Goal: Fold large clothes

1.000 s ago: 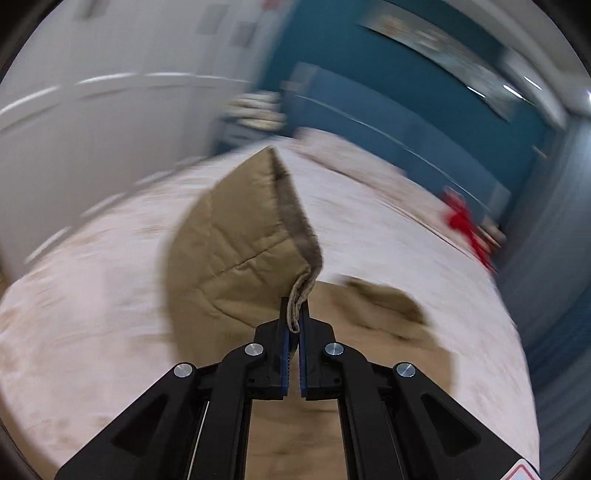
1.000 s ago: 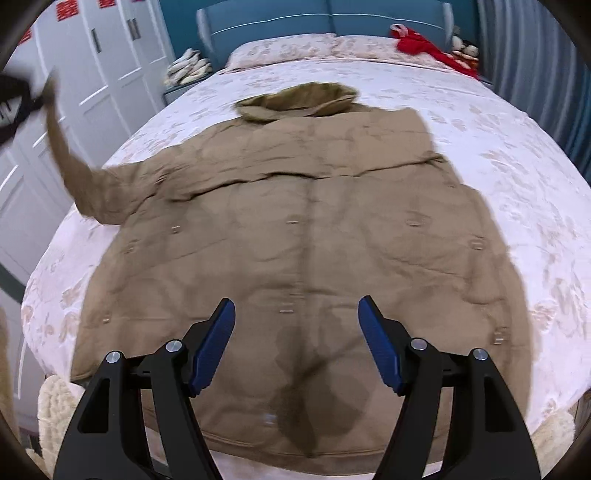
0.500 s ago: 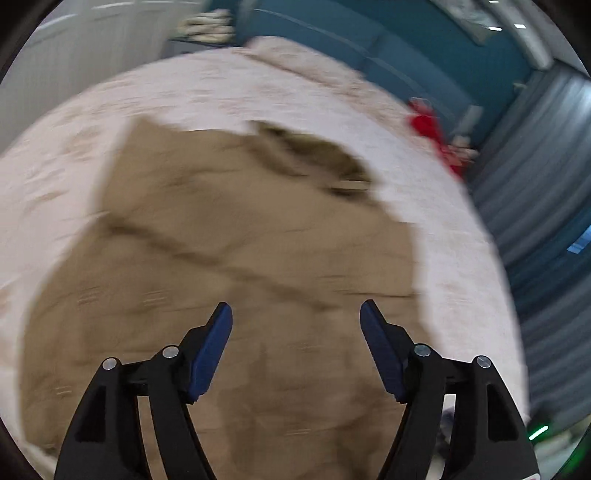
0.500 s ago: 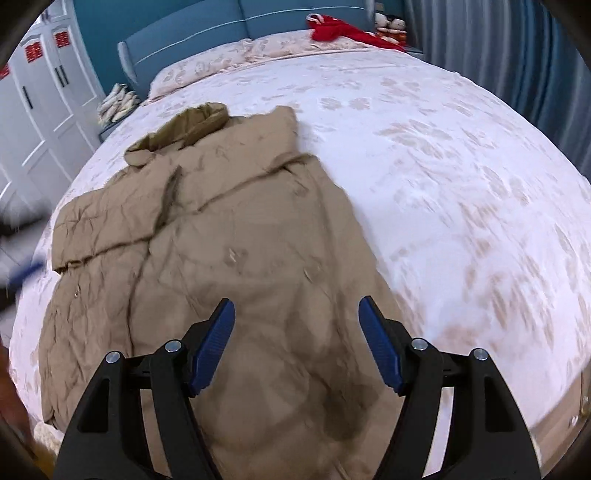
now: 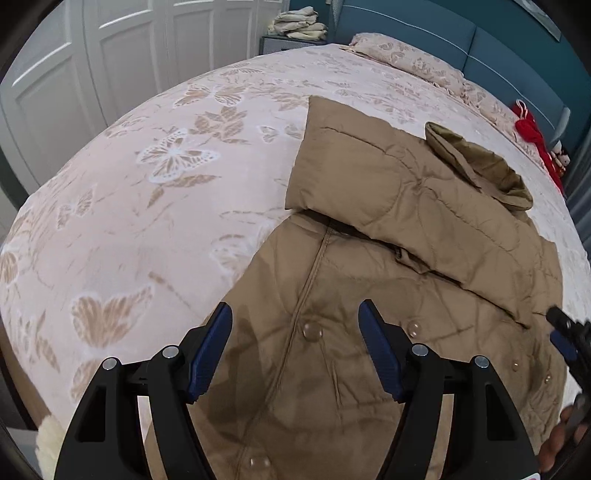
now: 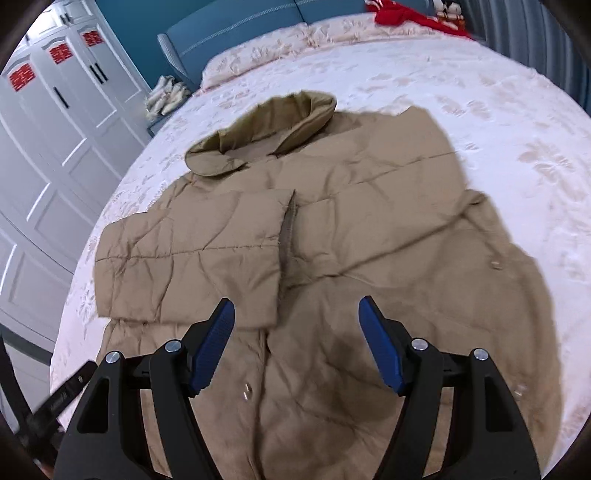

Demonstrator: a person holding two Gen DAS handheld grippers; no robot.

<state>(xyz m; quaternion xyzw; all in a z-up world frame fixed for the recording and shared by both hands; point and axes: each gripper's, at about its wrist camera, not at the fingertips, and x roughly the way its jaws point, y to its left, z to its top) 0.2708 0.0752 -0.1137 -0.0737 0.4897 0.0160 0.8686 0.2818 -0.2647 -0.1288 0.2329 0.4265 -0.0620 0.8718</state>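
Observation:
A tan quilted coat lies spread flat on the bed, with its hood toward the headboard. One sleeve is folded in across the chest, its cuff near the middle seam. My left gripper hangs open over the coat's buttoned side seam, with nothing between its blue pads. Over the coat's lower front my right gripper is also open and holds nothing. The right gripper's tip shows at the right edge of the left wrist view.
The bed cover is pale pink with a butterfly pattern. White wardrobe doors stand to the left. A blue headboard, pillows and a red garment are at the far end. Folded cloths sit on a nightstand.
My left gripper let go of the sleeve cuff and opened. The sleeve now lies across the chest. The left gripper sank toward the coat. The right gripper swung sideways over it.

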